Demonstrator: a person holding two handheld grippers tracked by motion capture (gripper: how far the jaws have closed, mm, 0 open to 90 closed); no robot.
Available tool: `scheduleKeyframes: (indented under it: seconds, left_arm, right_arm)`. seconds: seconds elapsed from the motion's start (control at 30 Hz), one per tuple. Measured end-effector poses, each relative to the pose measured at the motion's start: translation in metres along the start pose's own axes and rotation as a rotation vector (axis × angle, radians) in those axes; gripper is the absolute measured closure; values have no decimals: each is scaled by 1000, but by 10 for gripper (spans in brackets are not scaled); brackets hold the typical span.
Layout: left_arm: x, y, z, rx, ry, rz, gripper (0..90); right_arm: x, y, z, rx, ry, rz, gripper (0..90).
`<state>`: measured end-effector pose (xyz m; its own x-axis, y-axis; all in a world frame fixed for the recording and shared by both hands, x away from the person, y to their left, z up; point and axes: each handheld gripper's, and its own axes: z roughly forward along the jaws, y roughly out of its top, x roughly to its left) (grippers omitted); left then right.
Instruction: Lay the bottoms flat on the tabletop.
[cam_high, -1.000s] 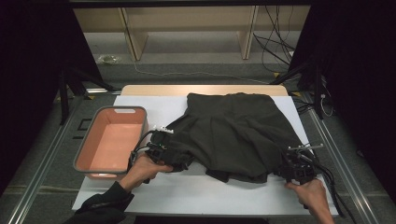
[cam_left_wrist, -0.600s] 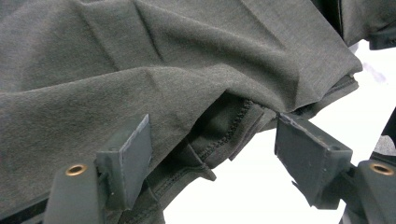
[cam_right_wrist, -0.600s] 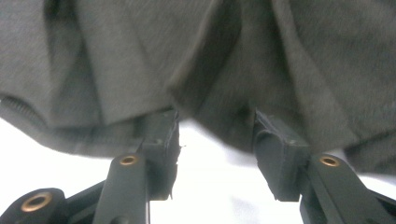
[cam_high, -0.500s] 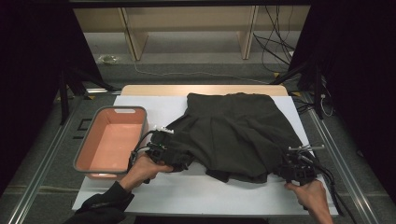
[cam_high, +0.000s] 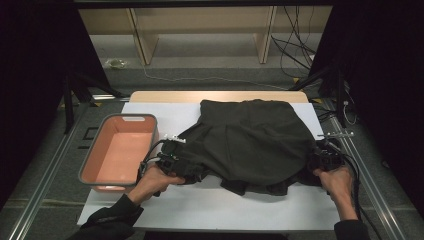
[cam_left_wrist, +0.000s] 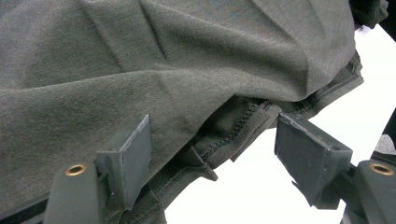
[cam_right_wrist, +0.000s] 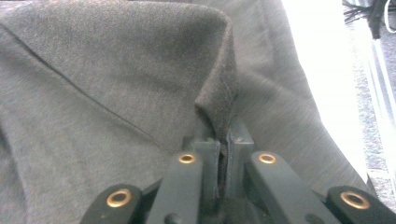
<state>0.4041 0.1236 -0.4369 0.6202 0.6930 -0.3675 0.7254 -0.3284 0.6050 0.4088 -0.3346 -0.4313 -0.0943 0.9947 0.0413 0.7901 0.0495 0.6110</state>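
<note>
Right gripper (cam_right_wrist: 223, 154) has just closed, pinching the garment's (cam_high: 250, 142) right edge on the desk (cam_high: 210, 207), left gripper (cam_left_wrist: 219, 158) spread around the opposite hem: 1 grip made, 1 pending.

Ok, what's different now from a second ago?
The right gripper has just closed its jaws on a fold of the dark garment at its right edge. The left gripper stayed open at the hem; the pink bin hasn't moved.
</note>
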Motion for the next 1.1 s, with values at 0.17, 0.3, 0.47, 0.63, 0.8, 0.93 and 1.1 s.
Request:
scheduleKeyframes:
  seconds: [0.17,0.3,0.47,0.63,0.8,0.93,1.1]
  left_arm:
    - [0,0,0,-1,0,1,269]
    - [-1,0,-1,-3,-2,8,267]
    - [-1,0,-2,-16,-14,7,259]
    - [-2,1,-4,-39,-7,5,238]
    - [-3,1,-5,-46,-1,4,219]
    - [-3,1,-6,-53,-1,9,212]
    - [-4,2,-7,-56,0,12,212]
  right_arm:
    - [1,-1,9,31,9,-18,867]
    - [0,-3,10,45,21,-12,825]
    - [-5,-7,-8,10,66,19,640]
    - [-6,-16,-31,0,95,46,486]
    - [2,-28,-47,-11,115,36,432]
    - [9,-39,-56,-15,110,14,419]
    - [15,-50,-62,-19,121,-3,415]
